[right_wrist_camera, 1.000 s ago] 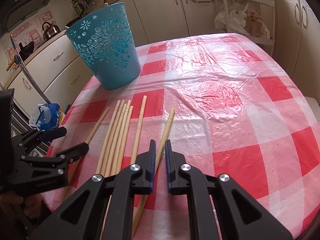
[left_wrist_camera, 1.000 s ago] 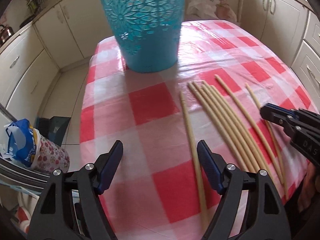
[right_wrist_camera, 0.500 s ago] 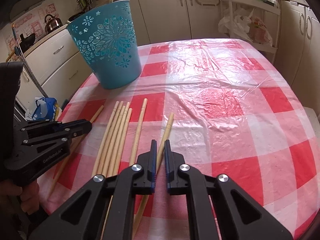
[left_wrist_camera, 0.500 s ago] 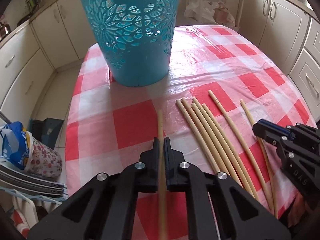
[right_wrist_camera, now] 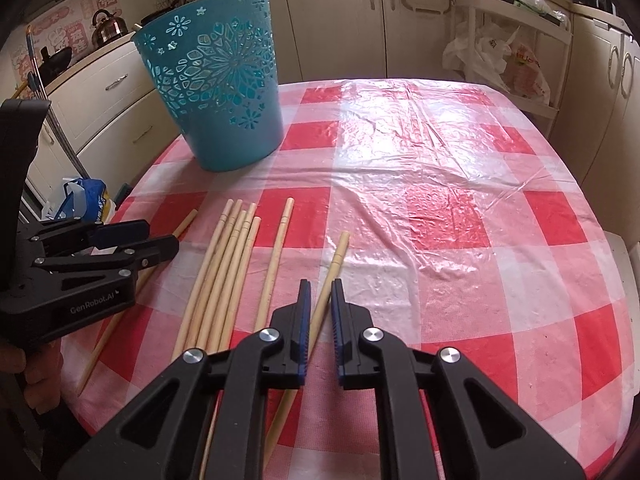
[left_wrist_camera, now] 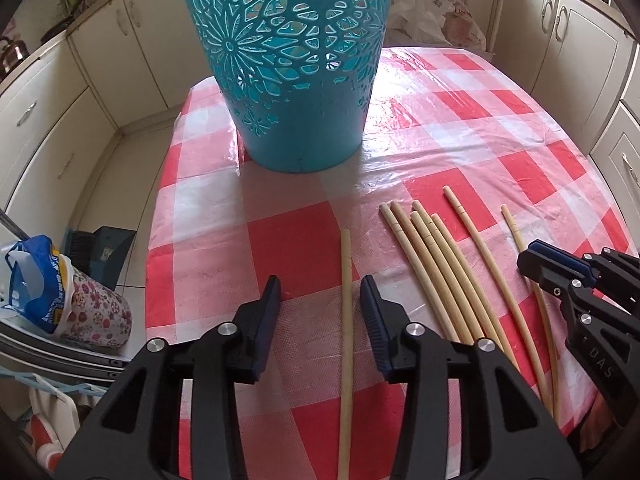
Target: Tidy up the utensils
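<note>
- Left claw (left_wrist_camera: 320, 284): released and opening, pads clear on both sides of a lone stick (left_wrist_camera: 346, 320) that lies flat on the bench (left_wrist_camera: 460, 128), running from 6 towards 12 in the left view.
- Right claw (right_wrist_camera: 320, 286): nearly clenched, with only a slit between the pads; pinches nothing as far as can be told, and hovers over another stick (right_wrist_camera: 336, 264) that shows through the slit.
- Five more sticks (left_wrist_camera: 432, 264) bunched at 3 o'clock of the lone one, tips fanned towards 11; one further single (left_wrist_camera: 476, 240) between that bunch and the right claw's stick.
- Basket (left_wrist_camera: 296, 80) upright at 12 o'clock, well apart from the sticks, likely the place to put them.
- Judging by looks: thin pale wood or bamboo, light, stiff, round, so prone to roll on the glossy plastic cover and to swivel in a one-point pinch.
- Best hold: across the shaft near the middle or a bit towards the thick end, pads square to the stick, to keep it from drooping or spinning.
- Low profile on the bench, so pad tips need to reach right down beside the shaft before closing; risk of scraping the cover or flicking the stick aside.
- Little fragility; firm squeeze safe.
</note>
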